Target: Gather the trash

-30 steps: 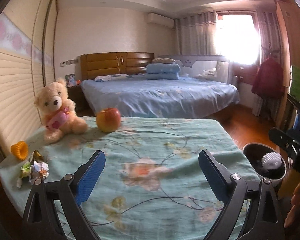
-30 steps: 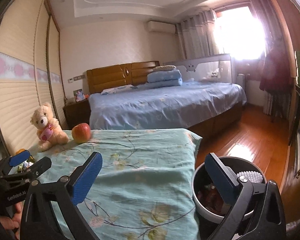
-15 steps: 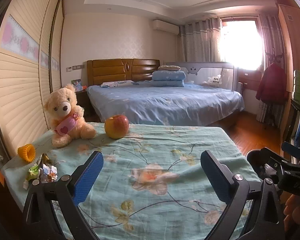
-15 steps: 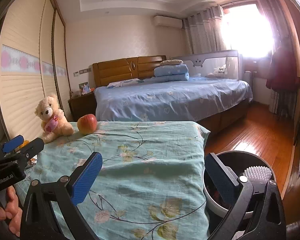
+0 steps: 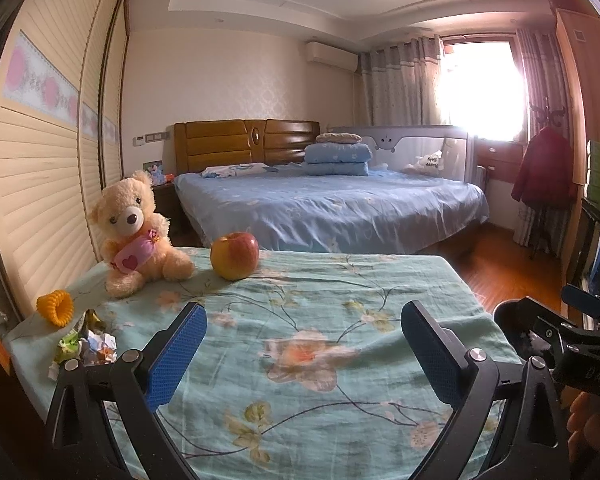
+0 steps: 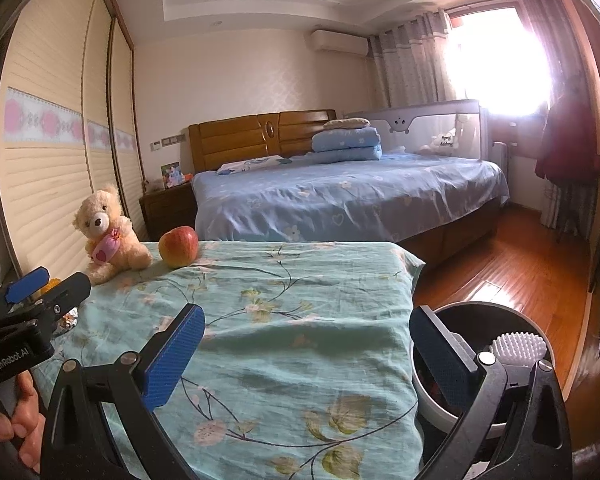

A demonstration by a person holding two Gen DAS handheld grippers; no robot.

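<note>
— Left tongs [image 5: 302, 354]?
— Spread wide, nothing between the blue pads [image 5: 175, 356]. Hovering over the desk [image 5: 340, 400], above its green flowered cloth [image 5: 380, 280].
— Right tongs [image 6: 306, 360]?
— Also wide apart and empty, held over the right edge of the desk, with one pad in front of the bin [image 6: 548, 324].
— And the trash?
— Crumpled wrappers [image 5: 88, 346] lying on the cloth at the near left corner, just left of the left tongs. Mostly hidden behind the other tool in the right view.
— Around them?
— Orange ridged cup [image 5: 55, 307] tipped on its side just beyond the wrappers. Farther back, teddy bear [image 5: 134, 232] sitting upright, apple [image 5: 235, 255] just beside it to the right.
— The bin?
— On the floor, right against the desk's right side. White bristly brush head [image 6: 518, 348] resting at its rim; dark contents unclear.
— Behind all that?
— Blue-covered bed [image 5: 332, 208], well apart.
</note>
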